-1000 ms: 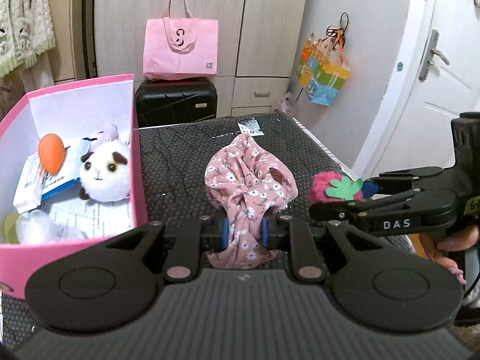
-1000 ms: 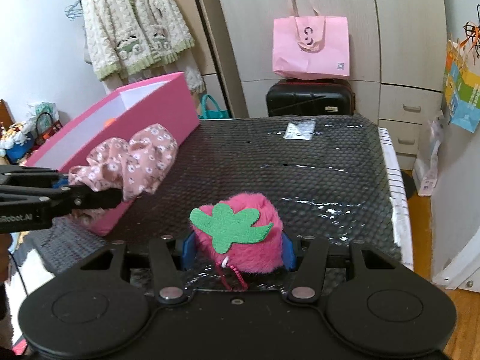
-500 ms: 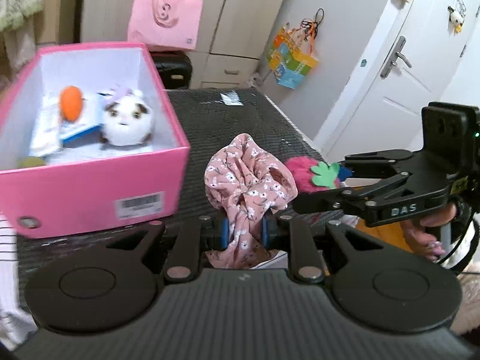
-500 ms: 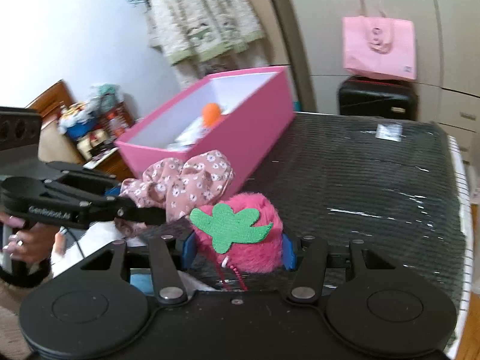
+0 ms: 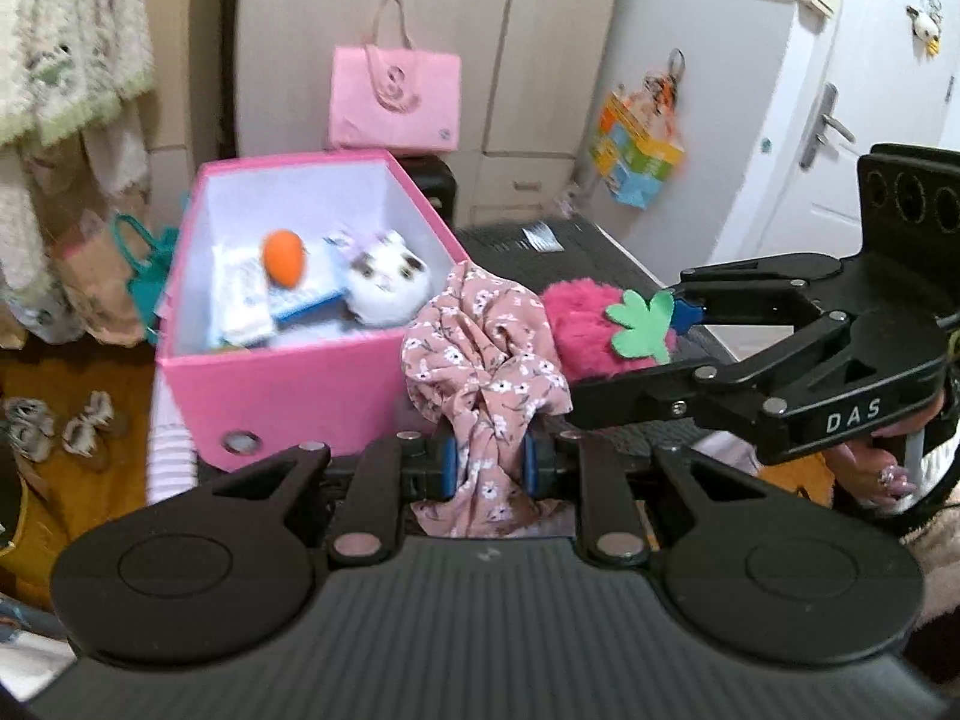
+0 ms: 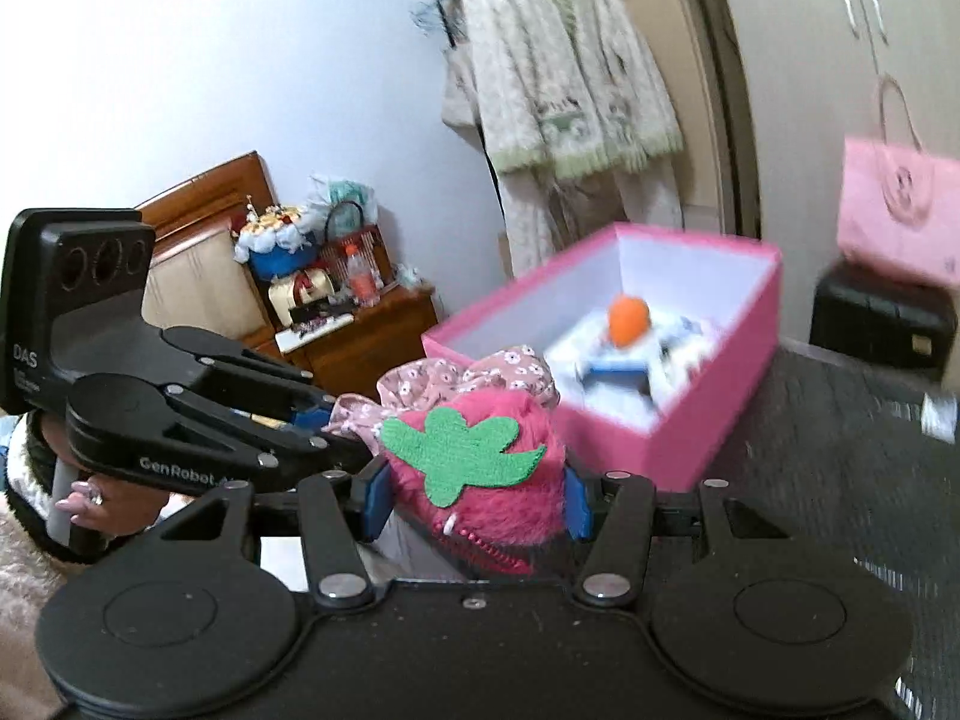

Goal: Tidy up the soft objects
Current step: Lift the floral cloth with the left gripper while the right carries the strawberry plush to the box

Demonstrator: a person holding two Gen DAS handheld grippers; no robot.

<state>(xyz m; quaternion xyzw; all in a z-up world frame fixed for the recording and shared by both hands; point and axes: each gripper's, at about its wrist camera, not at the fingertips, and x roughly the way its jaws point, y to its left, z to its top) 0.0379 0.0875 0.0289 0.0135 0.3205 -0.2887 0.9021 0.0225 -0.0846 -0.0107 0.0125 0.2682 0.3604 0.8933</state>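
Left wrist view hides part of the flowery cloth (image 5: 480,360): its bottom end drops behind the left claw (image 5: 487,461), so I cannot see how far it hangs. The claw's two blue pads (image 5: 449,461) squeeze the cloth tight in the middle. The cloth stands up tall from the claw, with its long side going up and down and its puffy end on top.

Just to the right of that claw, the right claw (image 6: 477,499) comes in from the side. It holds one fuzzy pink strawberry (image 6: 480,480) between its pads, pressed on both sides. The green leaf (image 6: 462,450) faces the right wrist camera. The far side of the strawberry is hidden. A small cord hangs under it, cut off by the claw body.

Ahead and to the left of the left claw sits one pink box (image 5: 288,384), open on top. Inside are one orange toy (image 5: 283,257), one white plush animal (image 5: 390,285) and some papers. The papers are blurry and I cannot count them. In the right wrist view the box is blurry too, and the plush cannot be made out.

A hand (image 6: 102,498) holds the left claw's handle; most of it is hidden behind the claw. Fingers (image 5: 888,474) show under the right claw.

Far behind the box hangs one pink bag (image 5: 396,99), above a black case that is mostly hidden.
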